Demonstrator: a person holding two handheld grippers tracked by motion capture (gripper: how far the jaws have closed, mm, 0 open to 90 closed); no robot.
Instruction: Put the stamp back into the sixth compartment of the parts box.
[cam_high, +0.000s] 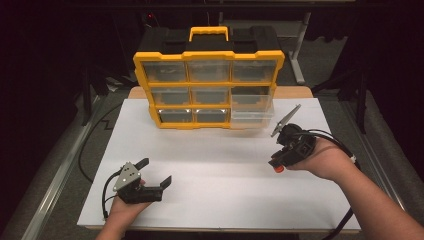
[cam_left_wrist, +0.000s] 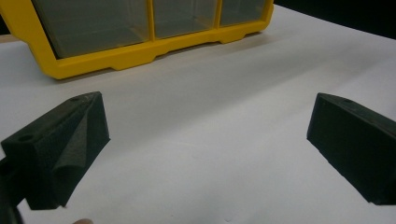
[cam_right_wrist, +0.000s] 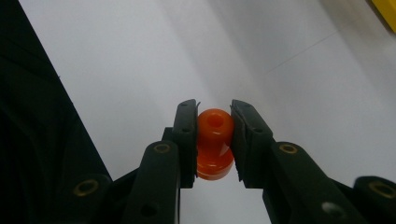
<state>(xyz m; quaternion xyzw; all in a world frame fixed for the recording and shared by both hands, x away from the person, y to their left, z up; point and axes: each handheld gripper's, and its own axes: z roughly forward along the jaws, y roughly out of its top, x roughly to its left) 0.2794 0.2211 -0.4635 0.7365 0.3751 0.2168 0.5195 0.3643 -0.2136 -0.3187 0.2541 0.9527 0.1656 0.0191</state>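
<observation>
right tool (cam_right_wrist: 214, 140): clenched on orange peg (cam_right_wrist: 214, 142), held above white table (cam_high: 215, 165), right of centre. left tool (cam_high: 155, 172): released, jaws wide apart, near front left. yellow organiser (cam_high: 207, 90): upright at rear.

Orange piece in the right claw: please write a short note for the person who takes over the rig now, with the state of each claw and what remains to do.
Right claw: shut on the orange piece, held above the white table, pointing down and toward the middle.
Left claw: open, holds nothing, low over the near left part of the table.
Yellow drawer box: stands upright at the far side. Its clear drawer at lower right is pulled out.
Done: piece is gripped, drawer is open.
Left, probably: place the piece where it belongs, perhaps the open drawer, then push the drawer shut.
</observation>
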